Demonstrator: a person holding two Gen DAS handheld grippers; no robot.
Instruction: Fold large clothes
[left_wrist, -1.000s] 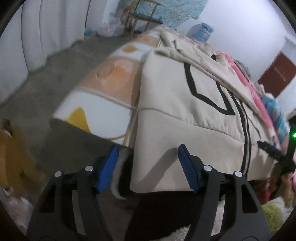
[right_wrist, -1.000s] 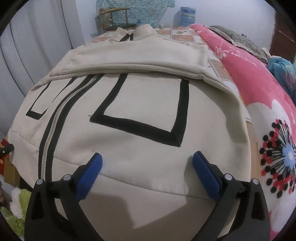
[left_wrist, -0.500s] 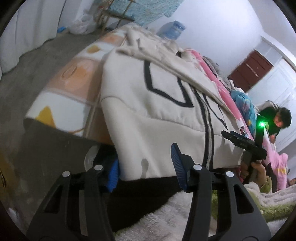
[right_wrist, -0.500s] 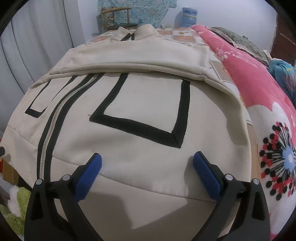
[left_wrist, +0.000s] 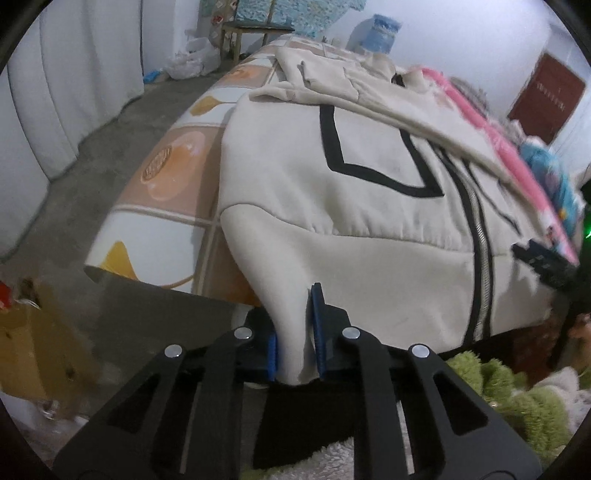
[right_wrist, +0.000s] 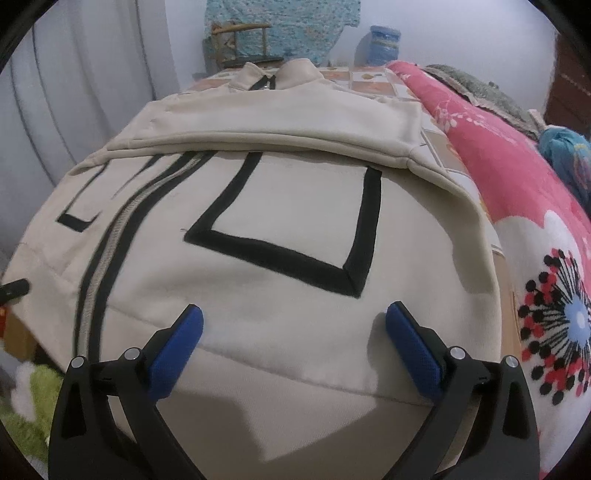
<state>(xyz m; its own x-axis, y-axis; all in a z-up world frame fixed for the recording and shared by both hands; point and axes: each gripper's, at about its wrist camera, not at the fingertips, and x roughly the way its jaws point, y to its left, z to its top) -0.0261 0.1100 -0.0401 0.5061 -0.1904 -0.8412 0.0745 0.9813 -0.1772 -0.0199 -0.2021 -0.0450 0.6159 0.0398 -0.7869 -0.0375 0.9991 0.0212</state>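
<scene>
One cream jacket (left_wrist: 369, 229) is spread front-up on the bed (left_wrist: 173, 177), its hem hanging over the near edge and its sleeves folded across the chest. The hem corner on the left side is being taken up: the left gripper (left_wrist: 295, 332) has just been closing, and its blue pads are now pressed narrowly on a pinch of the hem band. The right gripper (right_wrist: 293, 347) hovers over the other half of the hem with its jaws spread wide and nothing between them — cloth lies under the fingers, but it is not gripped.

The step in hand appears to be the securing of both hem corners before the lower part of the jacket is folded up toward the collar (right_wrist: 280, 74). For the next move, the right jaws would need to be lowered onto the hem band and closed on it, so that both corners can be lifted together; a lift from one side alone would likely skew the fold.

Counted: one jacket, one zip (right_wrist: 110, 254) down its middle, two black-outlined squares on its front, two grippers. Beside the jacket one pink flowered blanket (right_wrist: 535, 229) is seen, and beyond the bed one blue water bottle (right_wrist: 384, 44) and one wooden chair (right_wrist: 243, 40).
</scene>
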